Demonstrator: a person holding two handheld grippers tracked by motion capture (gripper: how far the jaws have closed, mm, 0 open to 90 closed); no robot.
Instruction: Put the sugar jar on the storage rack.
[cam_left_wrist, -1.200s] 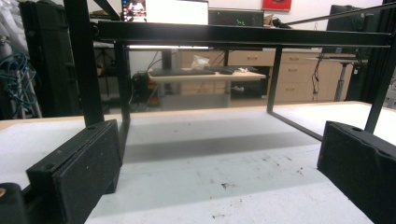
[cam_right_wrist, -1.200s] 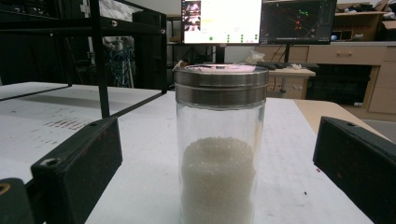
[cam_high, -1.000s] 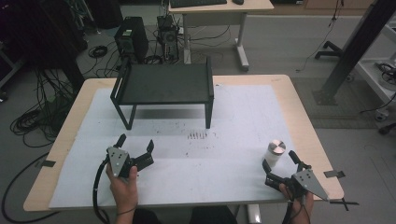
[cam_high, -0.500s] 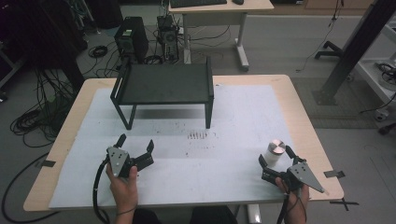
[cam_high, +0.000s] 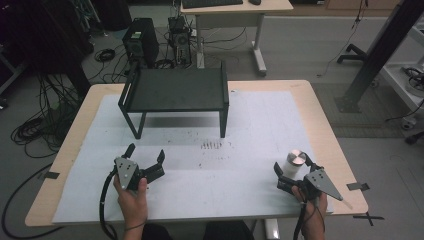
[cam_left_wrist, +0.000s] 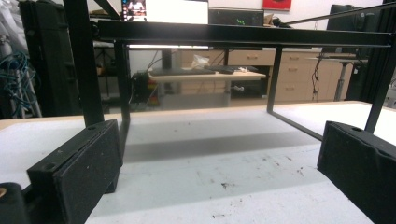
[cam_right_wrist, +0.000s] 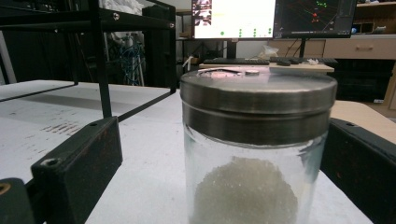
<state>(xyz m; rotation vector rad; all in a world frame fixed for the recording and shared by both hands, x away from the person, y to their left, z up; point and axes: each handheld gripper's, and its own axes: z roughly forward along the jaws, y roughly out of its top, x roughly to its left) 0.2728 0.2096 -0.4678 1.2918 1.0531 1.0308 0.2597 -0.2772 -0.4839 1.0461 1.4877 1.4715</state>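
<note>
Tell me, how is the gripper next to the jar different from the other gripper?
The right gripper has the glass jar standing between its open jaws; the left gripper has just bare white table cover between its jaws. The right gripper sits near the table's right edge, while the left gripper sits at the front left, facing the black metal stand. Both are black, open and held in a hand.

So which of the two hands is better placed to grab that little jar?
The right. The right gripper already has its open jaws either side of the glass jar, so it probably only needs to close. The left gripper sits open across the table, facing the black rack.
</note>
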